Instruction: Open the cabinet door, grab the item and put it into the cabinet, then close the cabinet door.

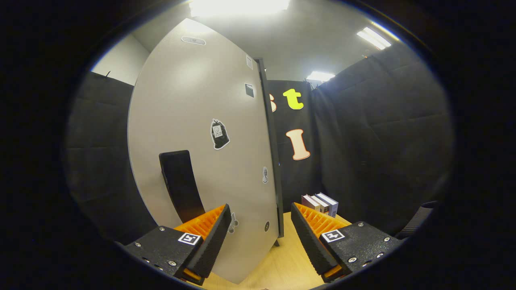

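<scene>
A tall grey cabinet door [193, 121] stands close ahead, with a dark vertical handle [180, 185] low on it and a few stickers on its face. Its right edge [271, 153] is a dark strip. My gripper [261, 217] is open, with the door's lower right corner between the fingers; neither finger touches it. The left finger [209, 231] lies just right of the handle. A small stack of box-like items [320, 203] stands on the wooden table, beyond the right finger [312, 233].
The light wooden tabletop [282, 262] runs under the fingers and past the door's edge. Black cloth walls close the booth at the left, the back and the right. A dark strap [419, 219] hangs at the far right.
</scene>
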Demonstrator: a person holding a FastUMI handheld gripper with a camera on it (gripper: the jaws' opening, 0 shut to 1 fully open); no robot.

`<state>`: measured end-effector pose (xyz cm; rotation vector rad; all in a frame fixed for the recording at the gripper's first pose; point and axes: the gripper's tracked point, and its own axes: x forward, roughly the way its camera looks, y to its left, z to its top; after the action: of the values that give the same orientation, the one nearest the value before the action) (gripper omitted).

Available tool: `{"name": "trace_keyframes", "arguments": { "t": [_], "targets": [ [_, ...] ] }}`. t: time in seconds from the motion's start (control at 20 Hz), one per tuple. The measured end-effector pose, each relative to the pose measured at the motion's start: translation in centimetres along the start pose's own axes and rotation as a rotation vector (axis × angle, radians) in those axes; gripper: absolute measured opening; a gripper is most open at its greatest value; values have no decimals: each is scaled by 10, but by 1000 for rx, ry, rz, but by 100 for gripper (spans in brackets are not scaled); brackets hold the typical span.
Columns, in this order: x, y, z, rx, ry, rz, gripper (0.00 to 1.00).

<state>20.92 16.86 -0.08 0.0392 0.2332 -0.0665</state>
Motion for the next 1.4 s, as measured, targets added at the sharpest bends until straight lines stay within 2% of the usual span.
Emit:
{"name": "trace_keyframes", "arguments": {
  "t": [0.3, 0.55, 0.7, 0.8, 1.15, 1.4],
  "targets": [
    [27, 53, -4, 27, 5, 103, 95],
    [40, 88, -8, -16, -7, 161, 95],
    [42, 101, -7, -68, -27, 168, 95],
    [40, 105, -8, -100, -48, 156, 95],
    [41, 116, -16, -122, -63, 219, 95],
    [29, 98, -16, -140, -93, 224, 96]
  ]
}}
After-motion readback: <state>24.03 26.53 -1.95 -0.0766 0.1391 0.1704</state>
